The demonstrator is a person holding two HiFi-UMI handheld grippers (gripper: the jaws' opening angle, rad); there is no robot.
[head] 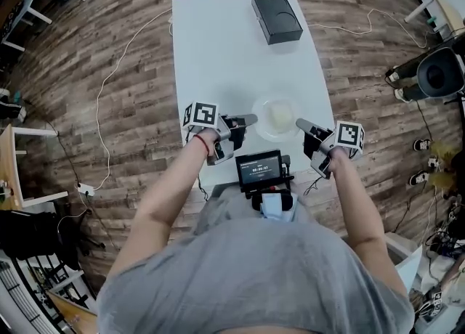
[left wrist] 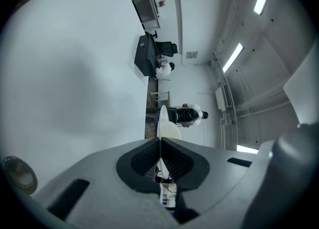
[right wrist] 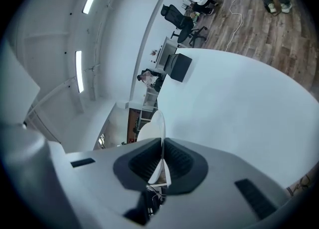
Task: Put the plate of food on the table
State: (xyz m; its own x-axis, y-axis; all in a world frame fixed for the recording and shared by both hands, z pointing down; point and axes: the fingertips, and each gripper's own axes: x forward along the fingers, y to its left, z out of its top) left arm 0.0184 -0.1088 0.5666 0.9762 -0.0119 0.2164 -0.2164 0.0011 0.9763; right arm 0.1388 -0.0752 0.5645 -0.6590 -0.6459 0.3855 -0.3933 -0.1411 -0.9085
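Observation:
A clear plate [head: 276, 117] with pale food [head: 280, 114] is held between both grippers over the near part of the white table [head: 218, 56]. My left gripper [head: 252, 118] is shut on the plate's left rim, and my right gripper [head: 299, 123] is shut on its right rim. In the left gripper view the plate [left wrist: 162, 122] shows edge-on, pinched between the dark pads of the left gripper [left wrist: 160, 146]. The right gripper view shows the same thin rim [right wrist: 158, 126] clamped in the right gripper [right wrist: 163, 146]. Whether the plate rests on the table I cannot tell.
A black box [head: 276, 15] lies at the table's far end. White cables [head: 120, 64] trail over the wooden floor on both sides. A small screen device [head: 260, 169] sits at the person's chest by the table's near edge. Shoes [head: 421, 145] lie at the right.

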